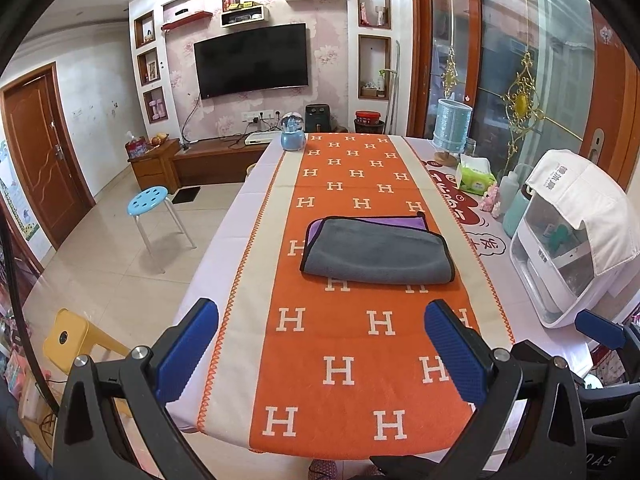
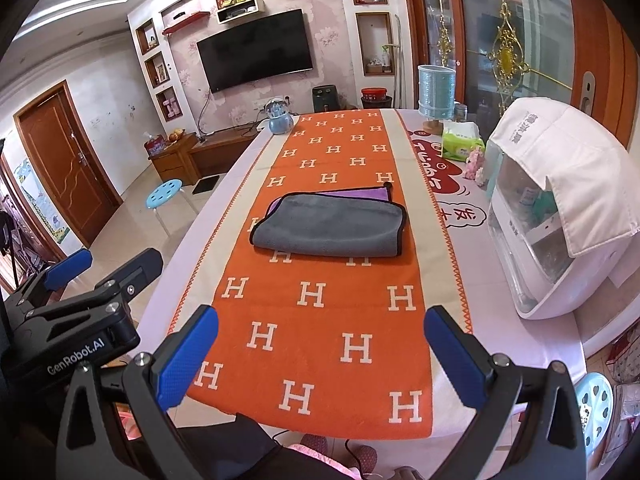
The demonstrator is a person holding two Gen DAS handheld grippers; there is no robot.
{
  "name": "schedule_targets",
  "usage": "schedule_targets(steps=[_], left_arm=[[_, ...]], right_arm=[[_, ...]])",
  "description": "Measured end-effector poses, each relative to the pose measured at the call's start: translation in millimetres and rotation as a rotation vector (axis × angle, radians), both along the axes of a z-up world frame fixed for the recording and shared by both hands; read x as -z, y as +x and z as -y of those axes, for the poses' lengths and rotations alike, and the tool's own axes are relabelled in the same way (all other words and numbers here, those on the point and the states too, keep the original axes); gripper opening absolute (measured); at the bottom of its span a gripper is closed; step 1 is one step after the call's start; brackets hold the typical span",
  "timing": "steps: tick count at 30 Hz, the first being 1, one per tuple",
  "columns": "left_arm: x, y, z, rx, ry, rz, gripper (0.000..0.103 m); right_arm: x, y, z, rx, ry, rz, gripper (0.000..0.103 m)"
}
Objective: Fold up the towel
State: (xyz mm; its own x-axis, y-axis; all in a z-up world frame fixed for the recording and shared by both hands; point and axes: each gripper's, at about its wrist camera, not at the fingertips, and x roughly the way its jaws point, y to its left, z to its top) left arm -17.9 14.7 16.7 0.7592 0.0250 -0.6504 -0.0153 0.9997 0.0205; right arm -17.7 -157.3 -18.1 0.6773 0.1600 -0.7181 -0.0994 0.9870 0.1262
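A grey towel (image 1: 376,252) with black edging and a purple underside lies folded on the orange H-patterned runner (image 1: 340,360), at mid-table. It also shows in the right wrist view (image 2: 330,226). My left gripper (image 1: 320,344) is open and empty, held above the runner's near end, well short of the towel. My right gripper (image 2: 320,352) is open and empty, also above the near end. The left gripper's body shows at the left of the right wrist view (image 2: 76,304).
A white appliance (image 1: 572,248) under a white cloth stands on the table's right side. Behind it are a tissue pack (image 1: 476,176) and a blue cylinder (image 1: 452,128). A blue globe ornament (image 1: 293,134) stands at the far end. A blue stool (image 1: 150,200) and a yellow stool (image 1: 76,336) stand on the floor at the left.
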Motion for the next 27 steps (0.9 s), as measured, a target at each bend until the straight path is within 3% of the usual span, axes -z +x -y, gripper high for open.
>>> schedule_targets(steps=[27], left_arm=[[4.0, -0.7, 1.9, 0.001, -0.003, -0.003, 0.102]], right_arm=[[2.5, -0.3, -2.5, 0.002, 0.001, -0.005, 0.103]])
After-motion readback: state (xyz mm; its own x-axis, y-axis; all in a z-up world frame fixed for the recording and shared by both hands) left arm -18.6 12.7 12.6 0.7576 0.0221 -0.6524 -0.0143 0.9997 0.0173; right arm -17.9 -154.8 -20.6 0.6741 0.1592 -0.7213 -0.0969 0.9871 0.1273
